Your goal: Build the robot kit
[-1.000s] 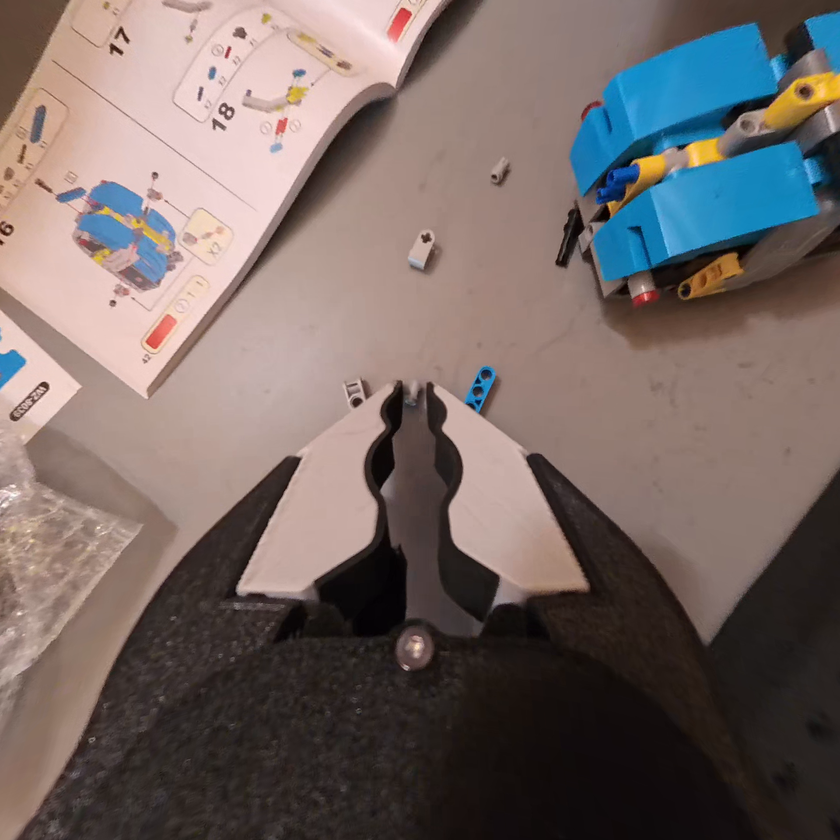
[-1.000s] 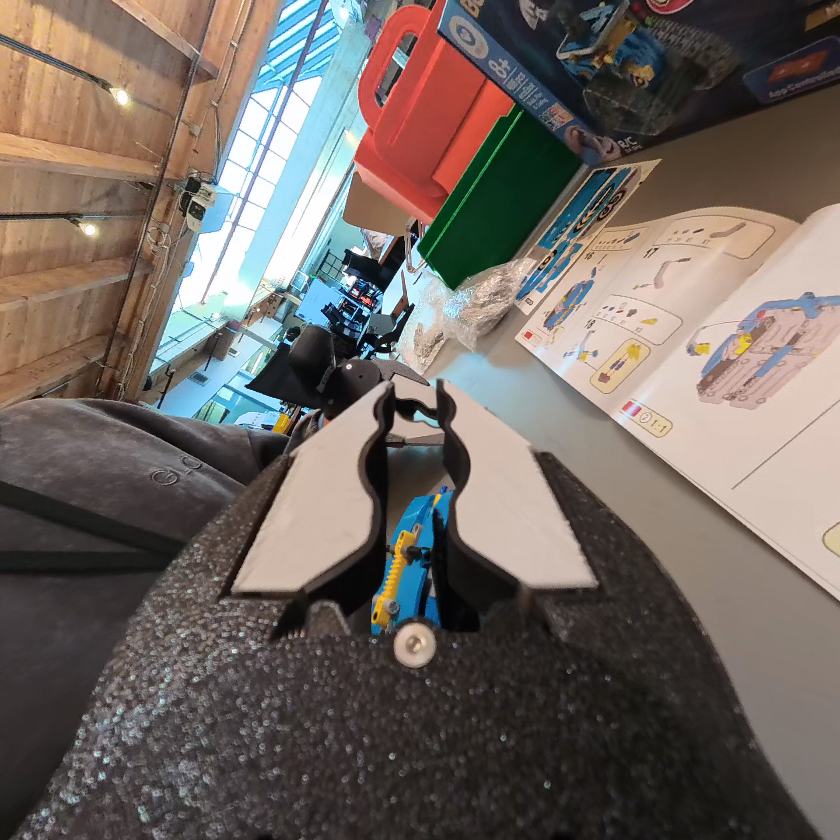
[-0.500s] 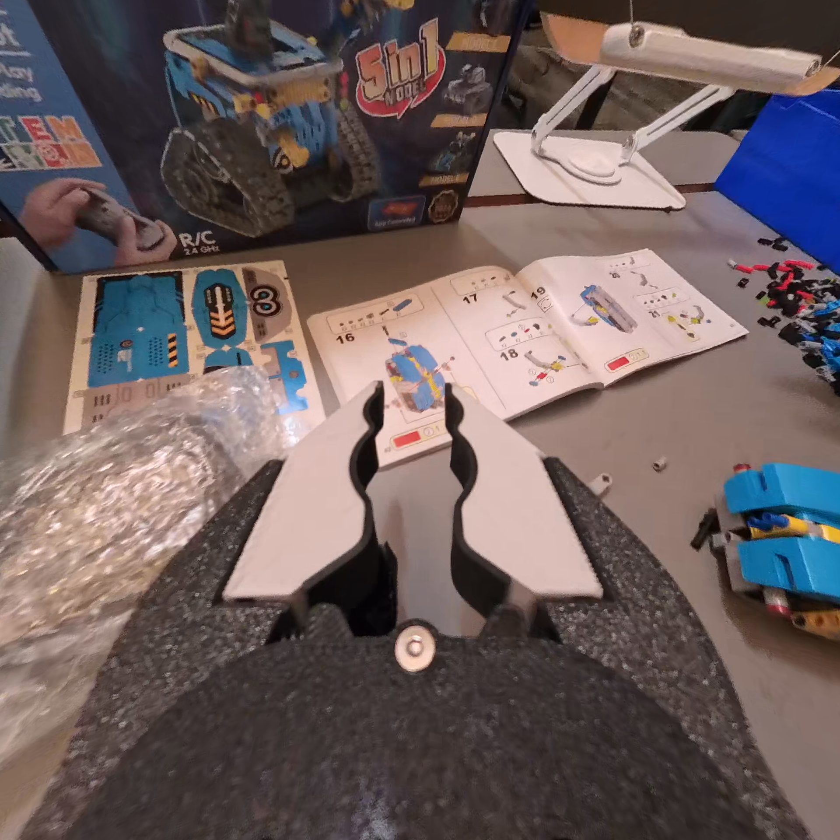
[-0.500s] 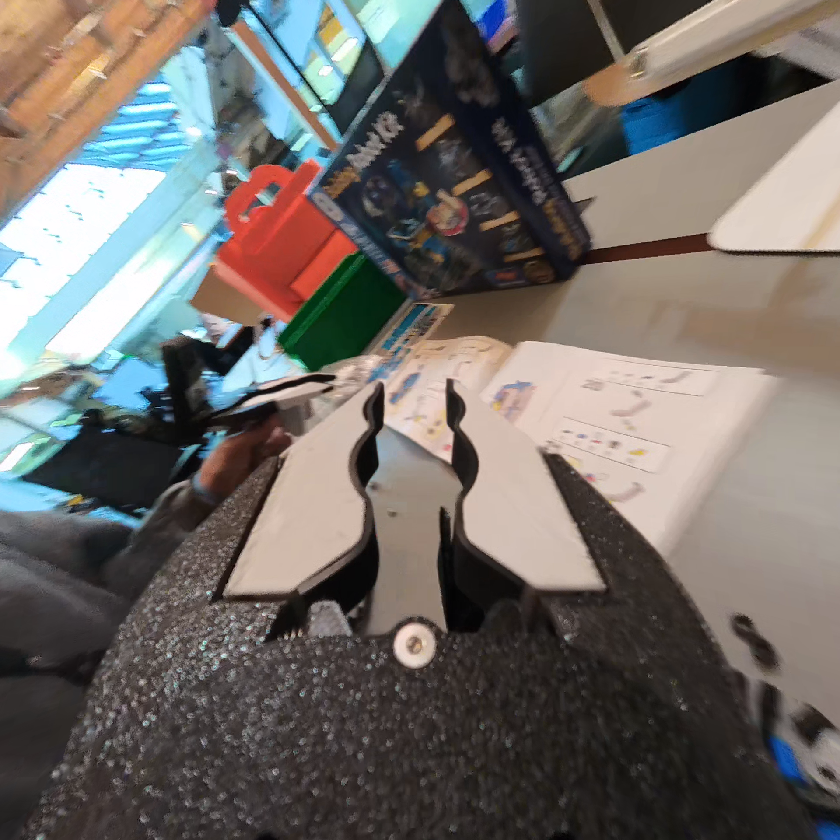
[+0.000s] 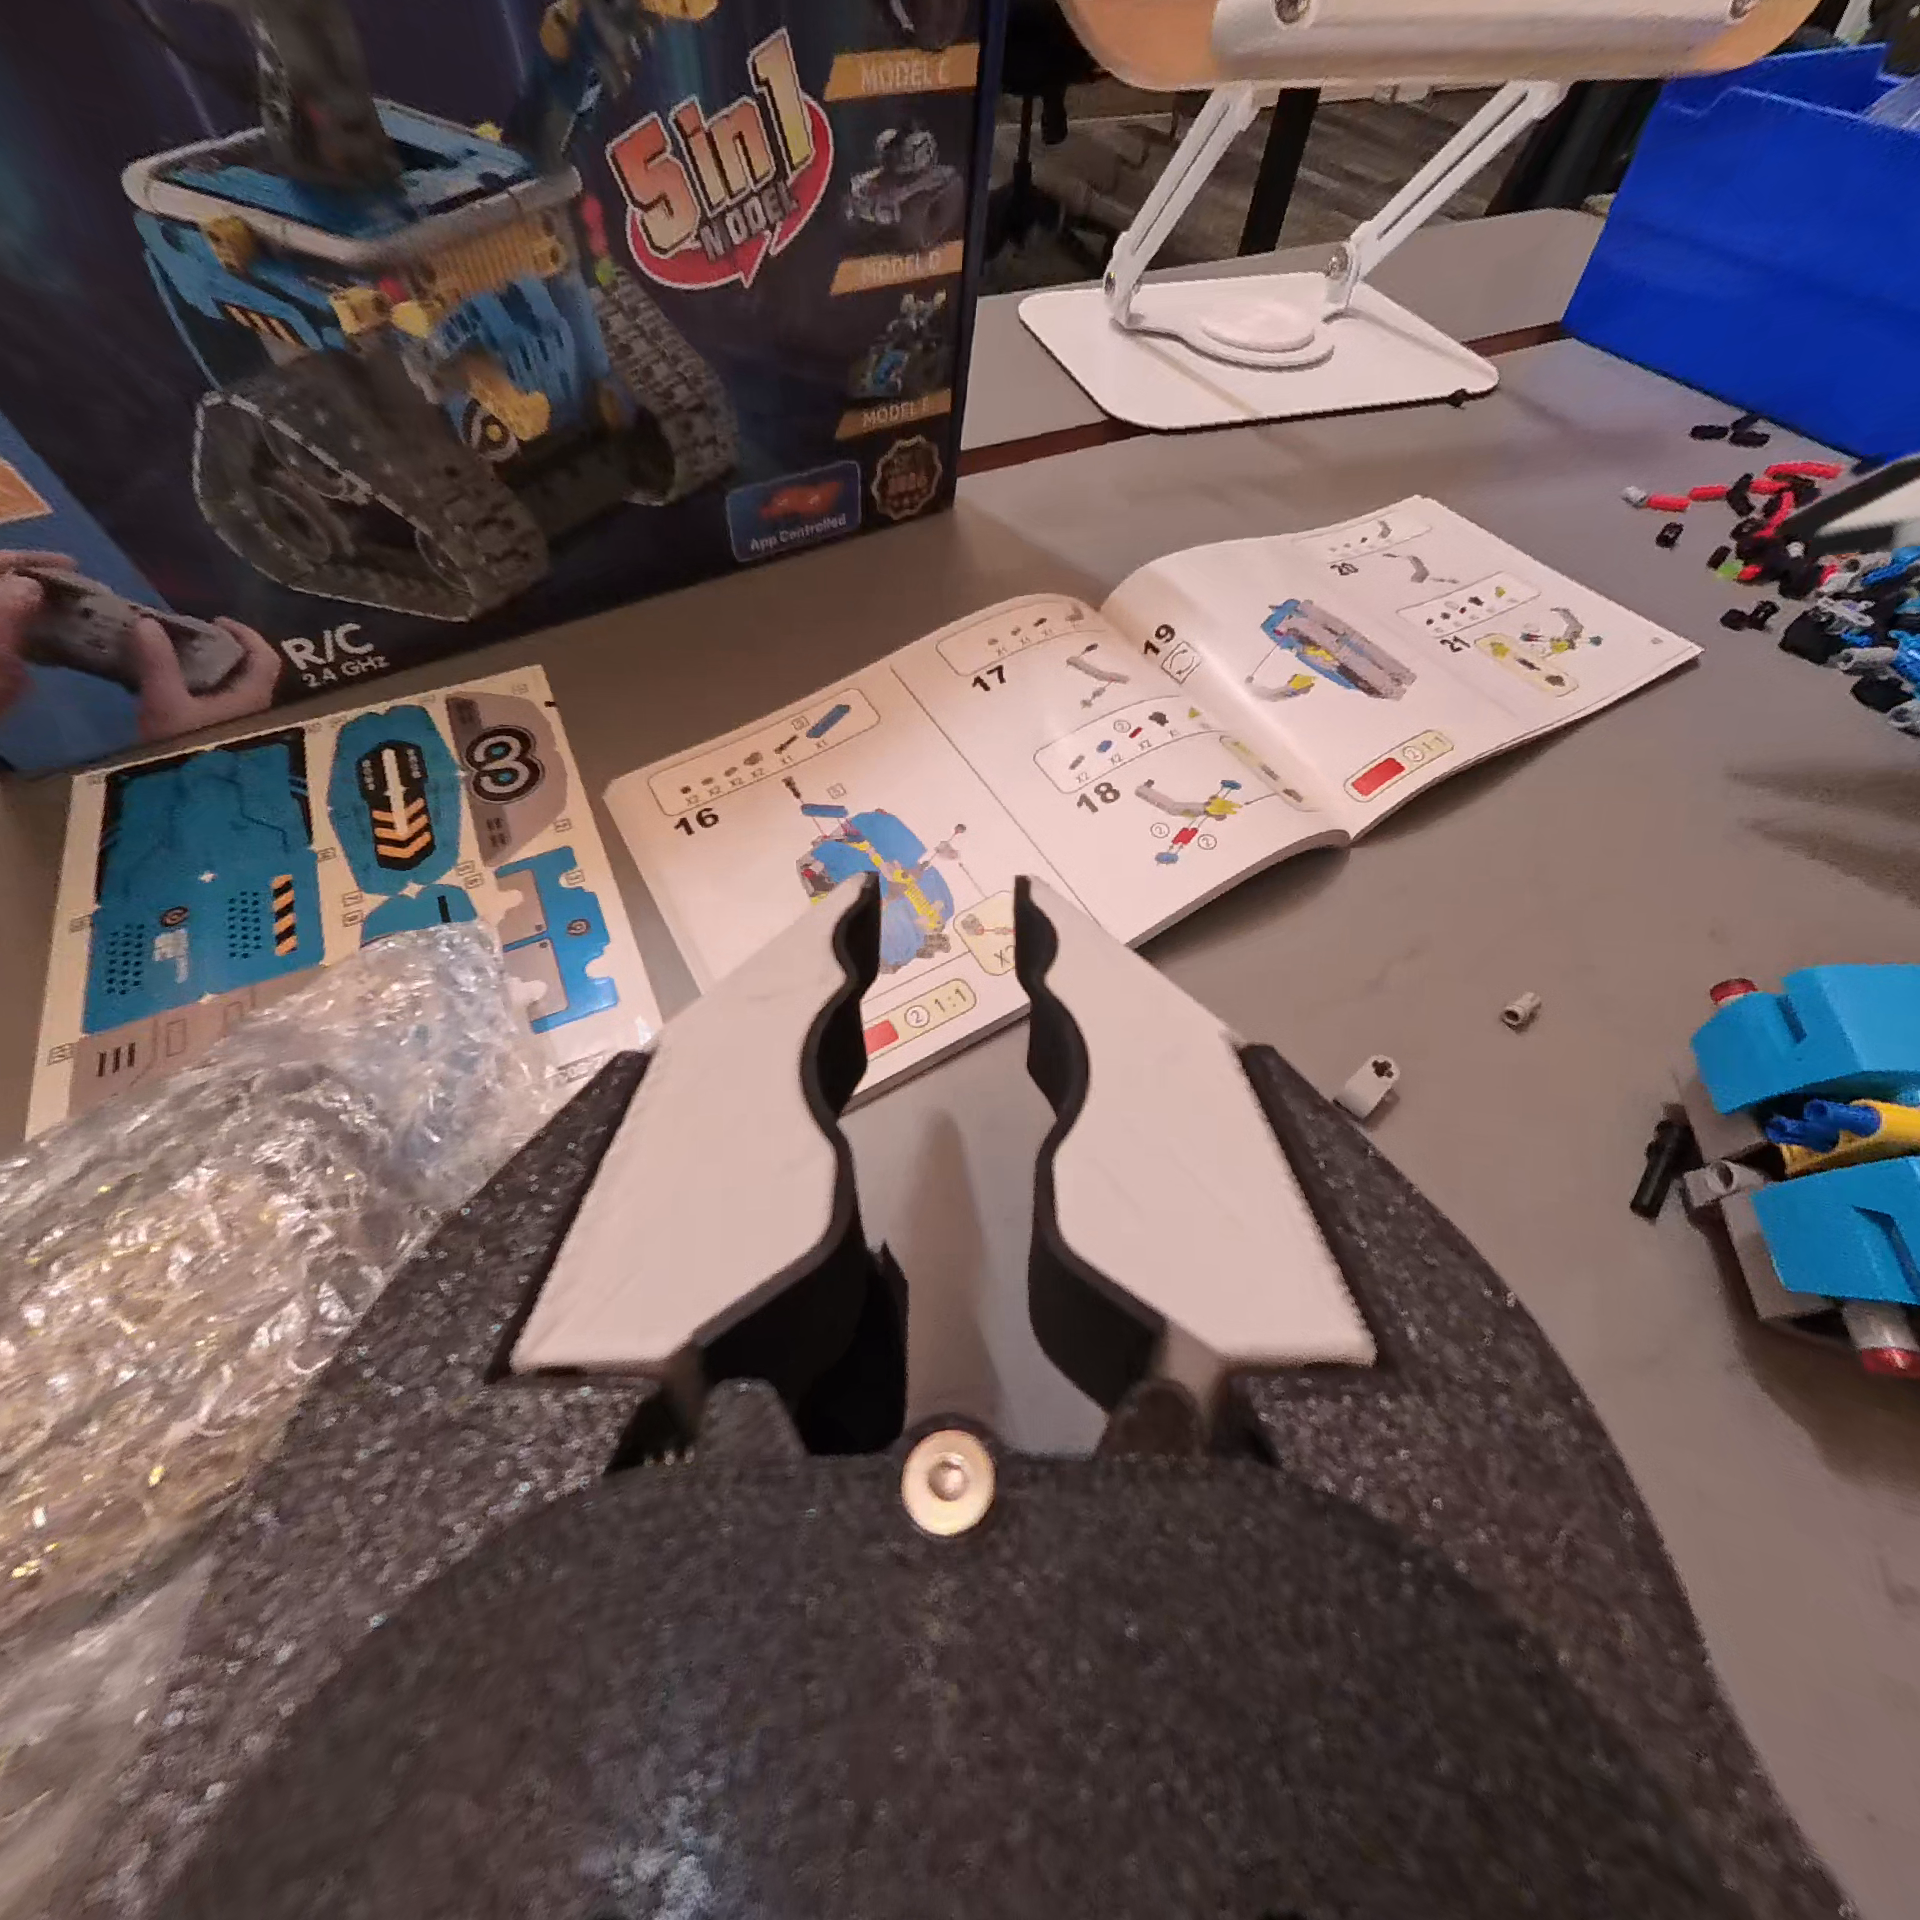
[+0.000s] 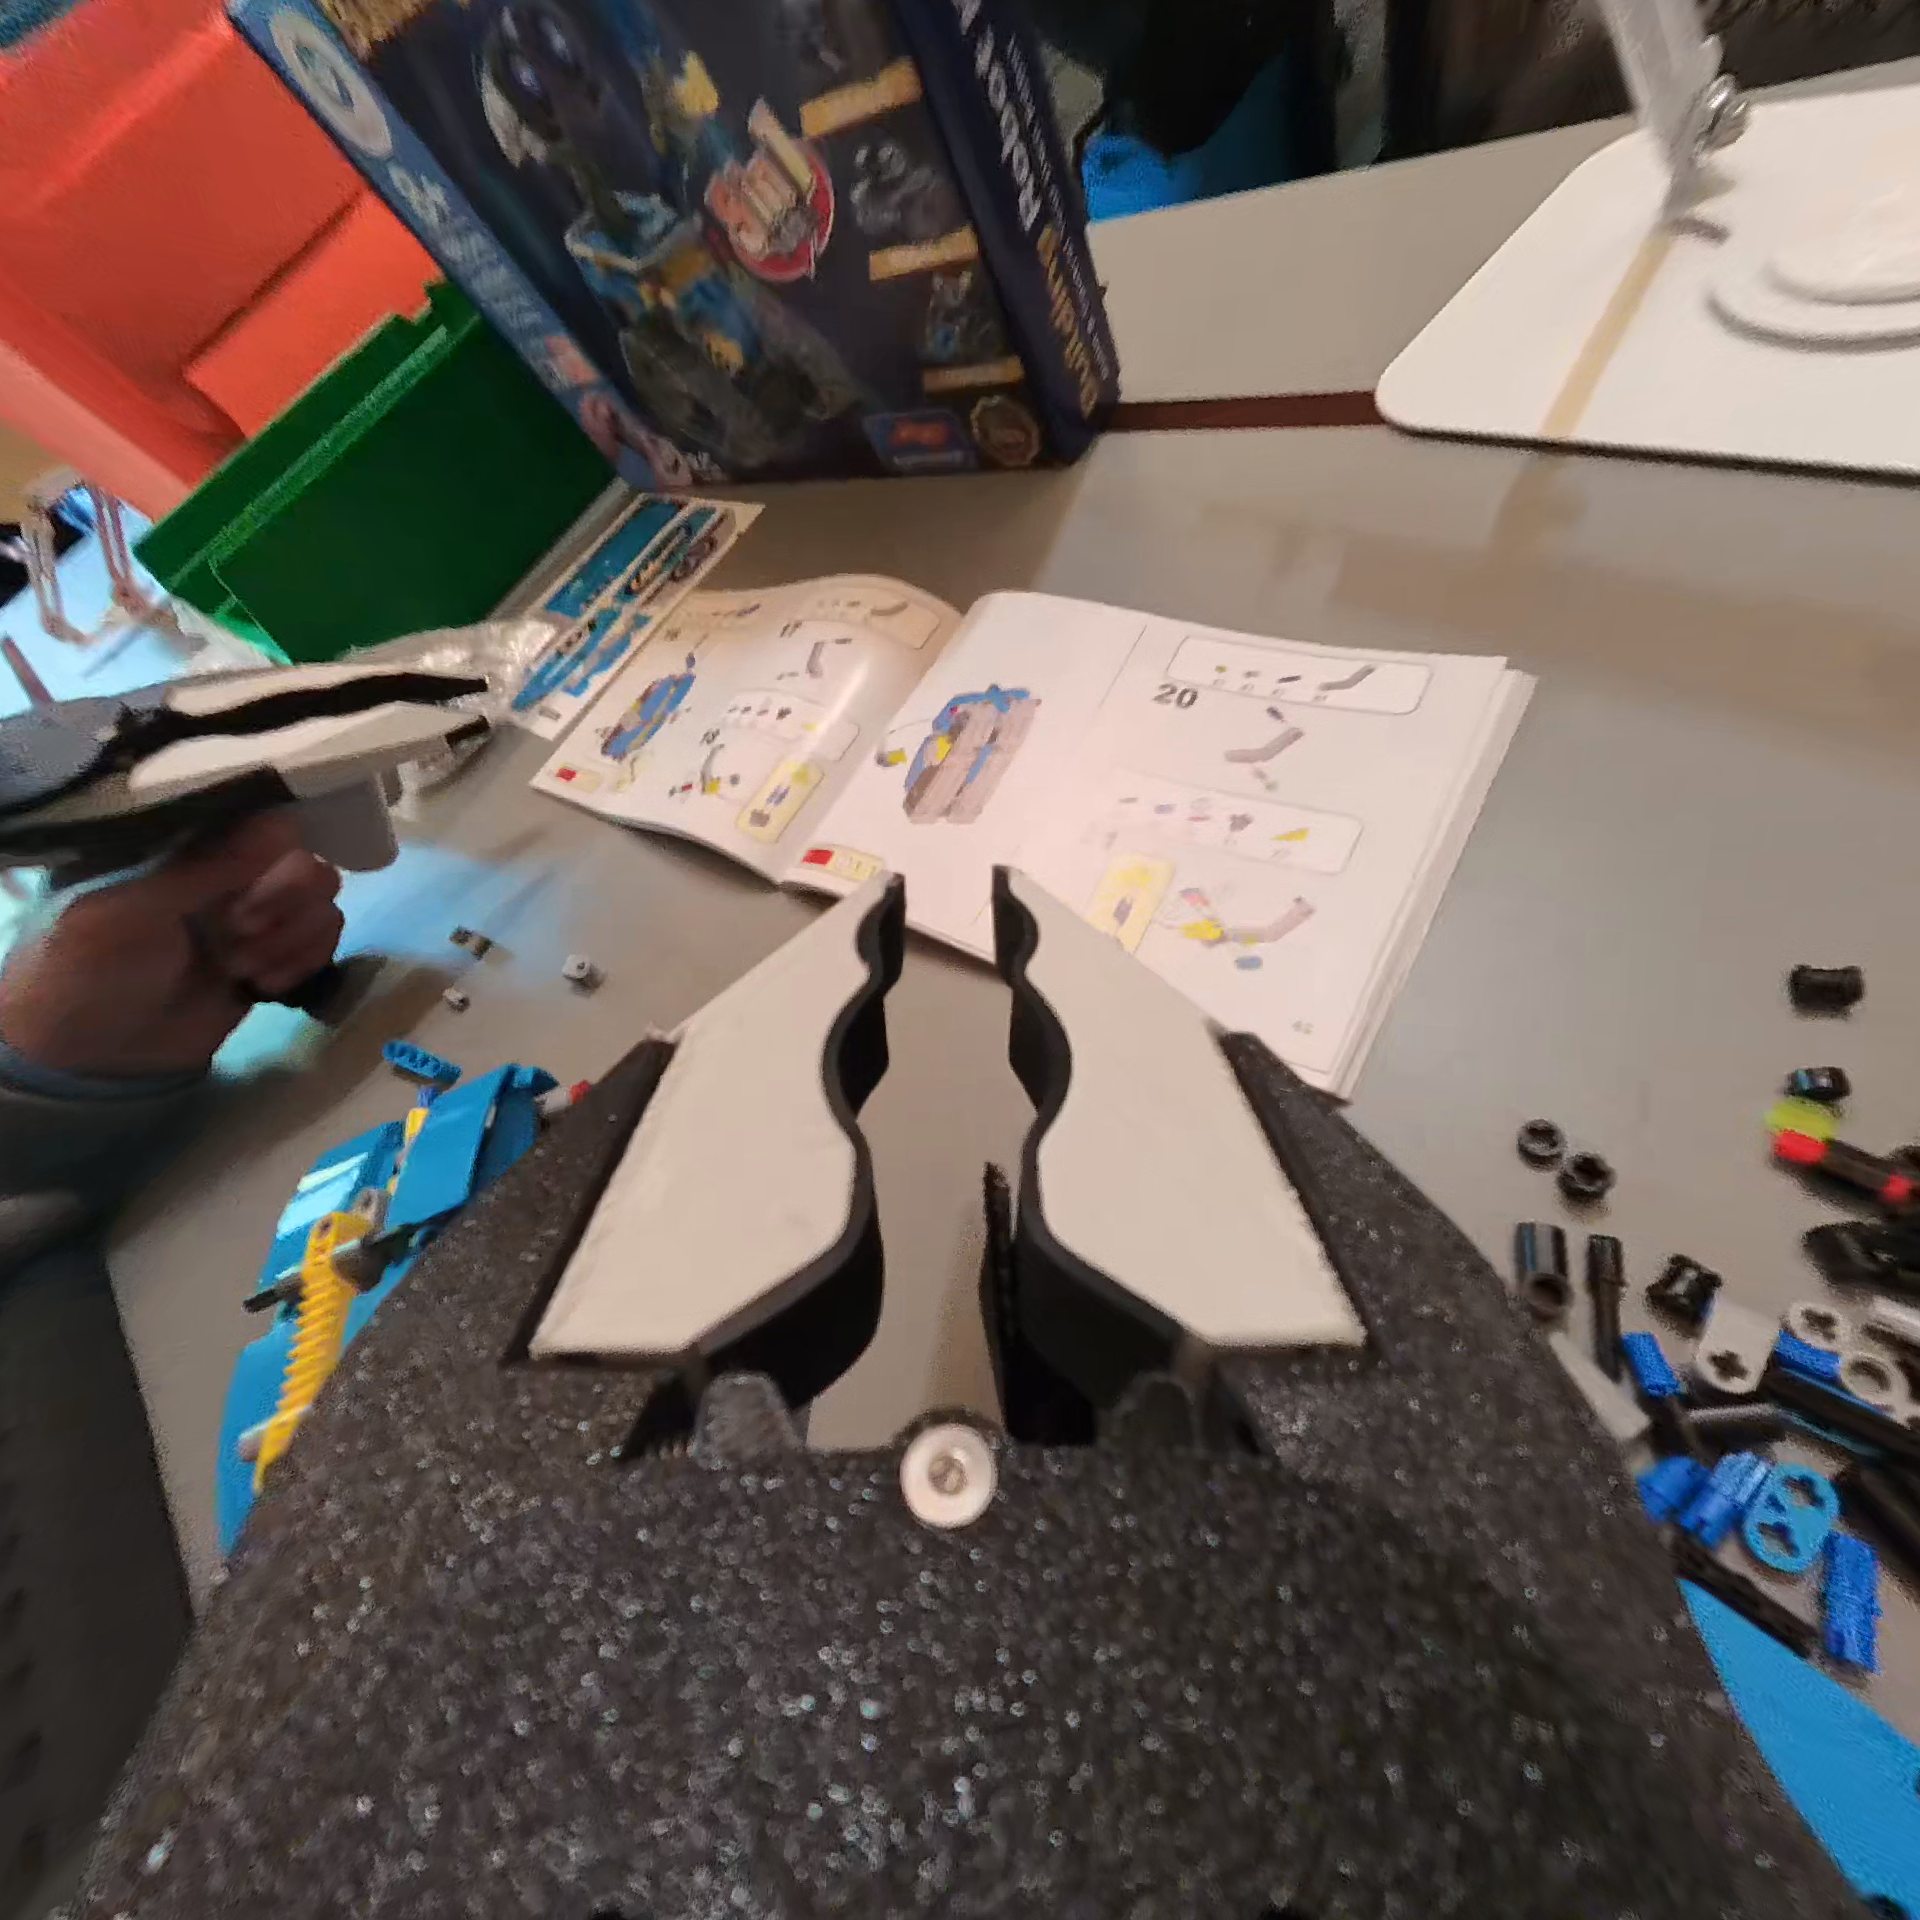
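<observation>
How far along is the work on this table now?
Done: a partly assembled blue model lies on the table. In hand: nothing; the left gripper and right gripper are both open and empty. Left: many loose parts lie beside the open booklet.

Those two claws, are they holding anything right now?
No. The left claw and right claw are both open and empty, above the booklet.
</observation>
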The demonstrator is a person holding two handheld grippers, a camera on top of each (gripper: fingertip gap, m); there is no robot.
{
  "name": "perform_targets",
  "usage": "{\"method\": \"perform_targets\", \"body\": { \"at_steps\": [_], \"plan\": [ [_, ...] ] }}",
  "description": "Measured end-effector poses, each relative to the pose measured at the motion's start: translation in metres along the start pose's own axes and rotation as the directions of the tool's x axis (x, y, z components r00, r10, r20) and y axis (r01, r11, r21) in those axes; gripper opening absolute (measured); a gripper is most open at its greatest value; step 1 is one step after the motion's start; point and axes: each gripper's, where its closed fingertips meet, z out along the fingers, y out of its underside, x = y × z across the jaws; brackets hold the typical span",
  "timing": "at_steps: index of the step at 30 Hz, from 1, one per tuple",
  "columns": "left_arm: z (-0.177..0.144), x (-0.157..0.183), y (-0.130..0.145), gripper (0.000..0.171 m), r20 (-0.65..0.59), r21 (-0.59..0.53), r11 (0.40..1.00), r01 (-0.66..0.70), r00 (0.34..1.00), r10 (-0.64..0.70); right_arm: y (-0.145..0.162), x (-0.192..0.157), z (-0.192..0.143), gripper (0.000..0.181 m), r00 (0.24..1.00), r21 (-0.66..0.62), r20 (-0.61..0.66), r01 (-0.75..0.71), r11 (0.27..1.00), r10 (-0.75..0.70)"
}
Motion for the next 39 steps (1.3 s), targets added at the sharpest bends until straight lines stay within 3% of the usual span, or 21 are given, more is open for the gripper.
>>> {"method": "perform_targets", "body": {
  "at_steps": [6, 11, 16, 21, 26, 30, 34, 39],
  "plan": [
    [0.003, 0.007, 0.004, 0.025, -0.028, -0.026, 0.999, -0.032, 0.999, 0.031, 0.012, -0.003, 0.011, 0.016, 0.994, -0.080, -0.045, 0.093, 0.992, -0.096],
    [0.003, 0.010, 0.004, 0.025, -0.036, -0.030, 0.998, -0.052, 0.998, 0.051, 0.010, 0.019, 0.000, 0.016, 0.988, -0.075, -0.124, 0.082, 0.994, -0.091],
    [0.002, 0.010, 0.004, 0.025, -0.045, -0.027, 0.999, -0.041, 0.998, 0.040, -0.002, 0.067, -0.043, 0.015, 0.943, -0.044, -0.323, 0.074, 0.996, -0.084],
    [0.002, 0.009, 0.004, 0.025, -0.053, -0.026, 0.999, -0.022, 0.998, 0.020, -0.005, 0.136, -0.104, 0.011, 0.829, -0.063, -0.558, 0.009, 0.998, -0.043],
    [0.003, 0.011, 0.005, 0.025, -0.055, -0.036, 0.999, -0.038, 0.998, 0.036, 0.001, 0.176, -0.089, 0.012, 0.829, -0.221, -0.559, -0.150, 0.964, 0.000],
    [0.003, 0.012, 0.005, 0.025, -0.060, -0.033, 0.998, -0.054, 0.997, 0.052, 0.007, 0.190, -0.065, 0.023, 0.849, -0.312, -0.525, -0.254, 0.916, 0.057],
    [0.002, 0.012, 0.004, 0.025, -0.064, -0.028, 0.998, -0.049, 0.997, 0.047, 0.024, 0.198, -0.076, 0.022, 0.835, -0.396, -0.551, -0.278, 0.875, 0.015],
    [0.004, 0.013, 0.007, 0.025, -0.065, -0.046, 0.997, -0.055, 0.997, 0.052, 0.032, 0.187, -0.086, 0.018, 0.861, -0.380, -0.508, -0.242, 0.893, 0.018]
  ]
}}
